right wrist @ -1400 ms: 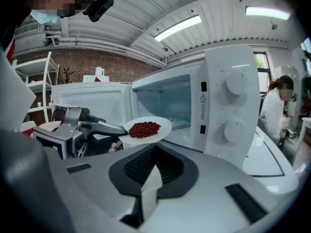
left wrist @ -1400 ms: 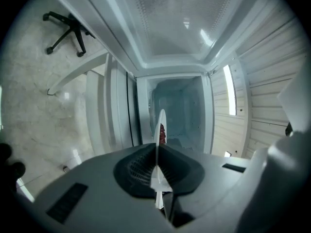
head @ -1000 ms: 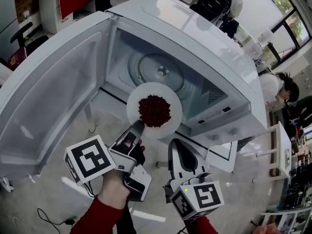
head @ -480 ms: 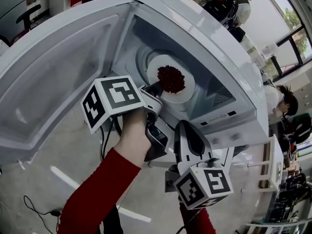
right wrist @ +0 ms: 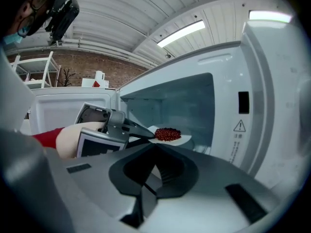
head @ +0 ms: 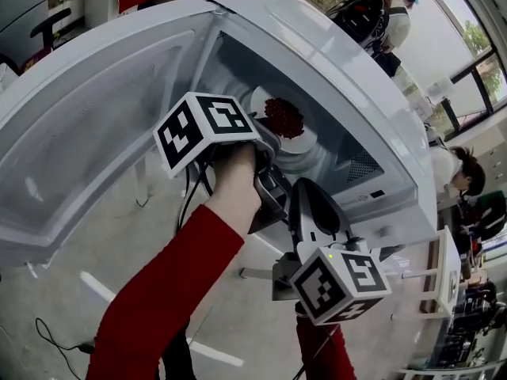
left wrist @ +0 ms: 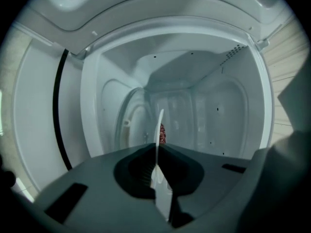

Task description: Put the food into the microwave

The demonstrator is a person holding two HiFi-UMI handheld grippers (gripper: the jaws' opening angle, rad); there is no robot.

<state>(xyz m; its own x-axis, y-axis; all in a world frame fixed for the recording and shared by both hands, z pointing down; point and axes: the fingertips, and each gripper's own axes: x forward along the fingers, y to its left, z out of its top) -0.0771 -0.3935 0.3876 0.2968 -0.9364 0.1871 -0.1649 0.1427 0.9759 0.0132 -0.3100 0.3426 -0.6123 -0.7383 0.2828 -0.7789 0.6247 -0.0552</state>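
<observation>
**Plate of food, carried in through the open door, not yet released**

Head view: the left gripper [head: 265,133], jaws pinched narrow on the rim of the round white plate [head: 299,139] of small red food pieces [head: 283,115], has passed from in front of the white microwave [head: 341,62] into its cavity. Left gripper view: the plate stands edge-on between the jaws, near the glass turntable [left wrist: 127,125]; contact cannot be told. Right gripper view: the right gripper [right wrist: 146,191] has its jaws together, empty, outside the opening. Lowering and release likely remain.
</observation>
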